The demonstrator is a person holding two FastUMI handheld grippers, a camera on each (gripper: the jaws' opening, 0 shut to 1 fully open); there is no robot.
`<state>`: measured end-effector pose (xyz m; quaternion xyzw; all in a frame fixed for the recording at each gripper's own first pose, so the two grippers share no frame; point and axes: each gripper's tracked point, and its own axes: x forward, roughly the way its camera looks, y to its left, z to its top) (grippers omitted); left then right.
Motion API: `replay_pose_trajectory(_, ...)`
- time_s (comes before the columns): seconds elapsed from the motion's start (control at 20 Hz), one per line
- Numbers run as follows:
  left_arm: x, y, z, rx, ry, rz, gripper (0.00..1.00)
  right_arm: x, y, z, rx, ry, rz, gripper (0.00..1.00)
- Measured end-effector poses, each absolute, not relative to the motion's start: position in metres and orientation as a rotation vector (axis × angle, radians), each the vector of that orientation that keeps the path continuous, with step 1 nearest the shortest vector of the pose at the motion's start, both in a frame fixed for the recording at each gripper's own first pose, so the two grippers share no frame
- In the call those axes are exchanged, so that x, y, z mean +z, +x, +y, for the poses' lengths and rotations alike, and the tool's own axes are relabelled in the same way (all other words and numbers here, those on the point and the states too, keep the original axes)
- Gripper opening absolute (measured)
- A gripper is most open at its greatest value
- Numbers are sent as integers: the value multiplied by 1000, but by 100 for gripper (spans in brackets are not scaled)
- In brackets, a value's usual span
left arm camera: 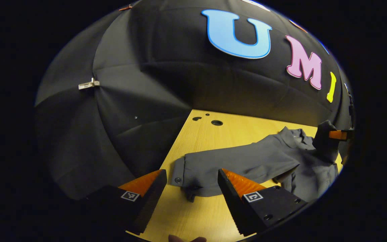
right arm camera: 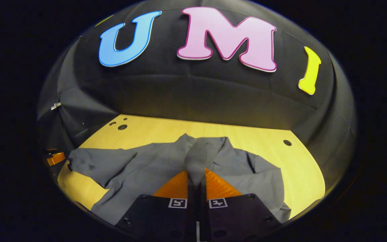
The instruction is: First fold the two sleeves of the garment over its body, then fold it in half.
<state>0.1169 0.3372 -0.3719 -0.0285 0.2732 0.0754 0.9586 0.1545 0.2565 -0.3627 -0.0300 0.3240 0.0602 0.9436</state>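
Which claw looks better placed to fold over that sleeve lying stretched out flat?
The left claw. It hangs open right at the cuff of the outstretched sleeve. The right claw is busy, shut on a strip of the grey garment.

We see both views dim overall, with the wooden table [left arm camera: 210,215] the brightest surface, lit warm and evenly from above. The booth wall behind it stays dark, its folds showing only as soft grey sheen. The grey garment [right arm camera: 146,164] casts a short, soft shadow along its near edge on the table. No hard glare shows anywhere. Fisheye distortion bends the table's far edge into a curve and squeezes everything near the rim, where brightness falls off. Focus is fairly sharp at the centre; the left gripper [left arm camera: 191,176] fingers at the bottom look slightly soft.
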Motion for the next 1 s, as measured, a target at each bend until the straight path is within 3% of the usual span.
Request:
replay_pose_trajectory(0.45,-431,145,343,167,-51,667,96,-409,146,280,135,-49,771,9)
replay_pose_trajectory(0.5,-435,145,343,170,-46,680,96,-413,143,286,148,-45,784,10)
replay_pose_trajectory(0.55,-439,146,343,167,-44,690,96,-417,140,291,160,-45,794,19)
replay_pose_trajectory(0.6,-442,146,343,167,-42,699,96,-423,138,296,173,-40,805,10)
replay_pose_trajectory(0.75,-448,144,343,165,-9,722,100,-437,127,314,216,15,870,13)
replay_pose_trajectory(0.8,-448,144,342,165,-6,730,97,-441,122,321,232,39,897,22)
replay_pose_trajectory(0.9,-448,146,342,165,-3,727,98,-443,116,336,271,86,929,22)
replay_pose_trajectory(0.95,-450,148,342,164,-1,723,93,-444,111,349,305,124,940,26)
replay_pose_trajectory(1.0,-450,149,340,159,1,723,92,-441,106,360,335,158,949,47)
